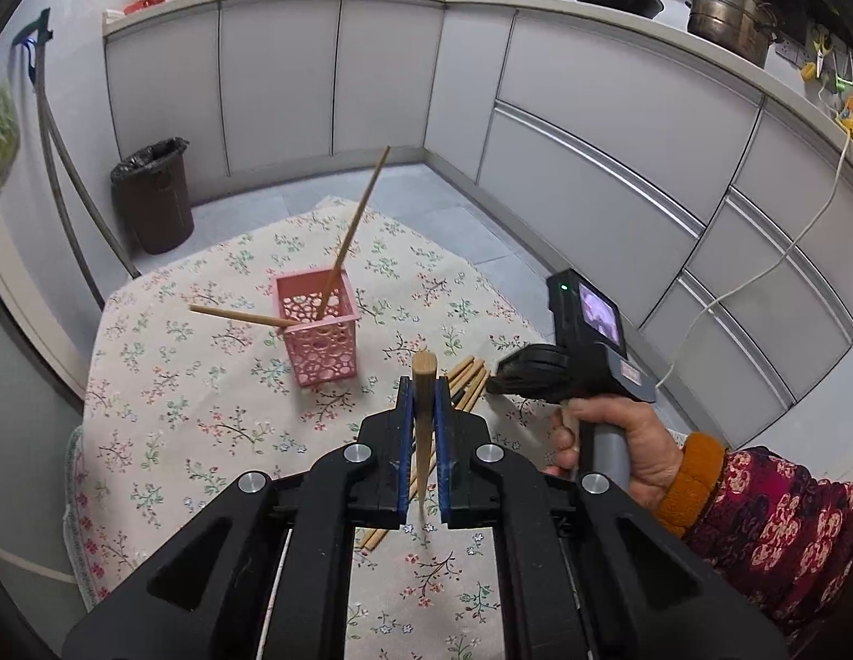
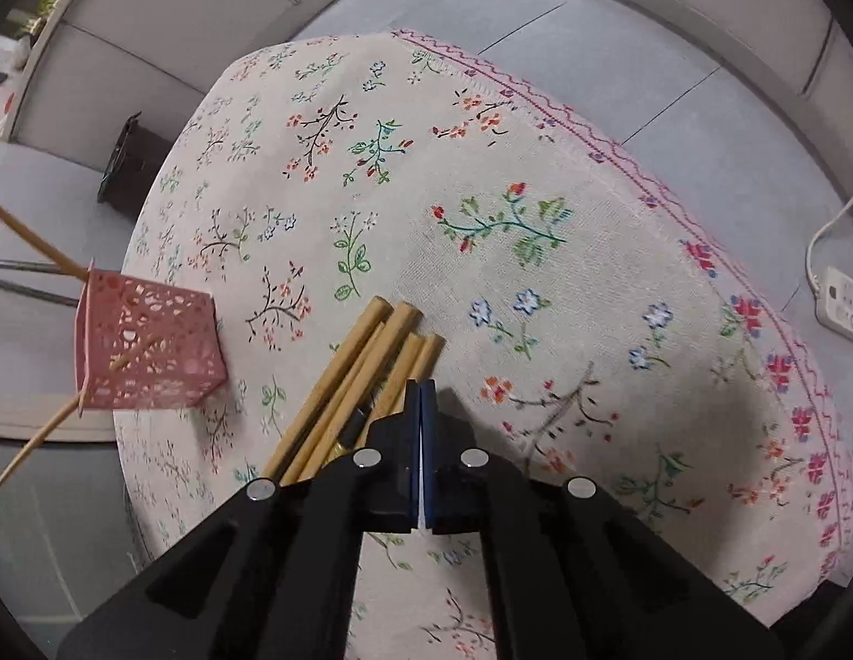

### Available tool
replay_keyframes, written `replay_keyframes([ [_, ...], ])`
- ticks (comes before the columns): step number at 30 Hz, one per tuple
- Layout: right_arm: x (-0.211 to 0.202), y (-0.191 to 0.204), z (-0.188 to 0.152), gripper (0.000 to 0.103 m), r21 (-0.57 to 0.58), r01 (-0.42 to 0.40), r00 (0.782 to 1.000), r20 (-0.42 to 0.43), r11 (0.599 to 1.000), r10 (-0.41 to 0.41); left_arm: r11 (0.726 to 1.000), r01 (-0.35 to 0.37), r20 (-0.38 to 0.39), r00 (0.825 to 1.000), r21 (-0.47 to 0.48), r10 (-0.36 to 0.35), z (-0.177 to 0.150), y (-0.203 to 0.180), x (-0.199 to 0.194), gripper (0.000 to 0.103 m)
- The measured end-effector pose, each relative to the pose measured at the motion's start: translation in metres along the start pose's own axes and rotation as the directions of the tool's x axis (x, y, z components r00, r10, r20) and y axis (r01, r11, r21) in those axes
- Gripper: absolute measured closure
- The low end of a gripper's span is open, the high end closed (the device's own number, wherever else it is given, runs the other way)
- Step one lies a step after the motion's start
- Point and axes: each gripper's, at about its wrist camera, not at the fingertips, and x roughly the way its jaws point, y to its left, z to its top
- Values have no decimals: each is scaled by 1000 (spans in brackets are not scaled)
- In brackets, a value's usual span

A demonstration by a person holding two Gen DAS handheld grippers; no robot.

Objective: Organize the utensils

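Landmark is the pink basket, a square plastic holder with round cutout holes, standing upright on the surface under a floral cloth, matte woven fabric with a stitched pink edge. Two chopsticks are in the basket: one pokes out sideways to the basket's left through or over the wall, cannot tell which, and one leans up and away from its far rim, so neither sits straight. Right of the basket and nearer the camera, the left gripper has its blue-padded fingers closed tight on a single chopstick, a round, pale, smooth wooden stick with a blunt flat end, held nearly in line with the fingers, probably for dropping end-first into the basket. Further right of the basket lies the loose pile of chopsticks, same wood, side by side on the cloth. The right gripper points down at the pile's right edge, fingers fully together with nothing visible between them; looks like a missed grasp.
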Motion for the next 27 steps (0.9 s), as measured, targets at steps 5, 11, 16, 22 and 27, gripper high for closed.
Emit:
replay_keyframes([
  [5,-13,-15,3,91,62,-66,997,-26,996,68,1000,-5,26,1000,-14,6,-1,2,-11,96],
  [11,-29,-11,23,70,91,-9,995,96,996,0,1000,8,32,999,-2,-8,-1,1,-12,96],
  [16,-10,4,27,71,13,111,993,27,994,-111,1000,22,35,999,-15,-22,0,5,-11,96],
  [22,4,14,15,77,-56,188,982,-26,981,-190,999,40,45,998,-15,-40,3,5,-12,96],
  [27,7,16,15,78,-59,195,980,-37,979,-198,999,41,49,998,-25,-40,5,9,-13,96],
])
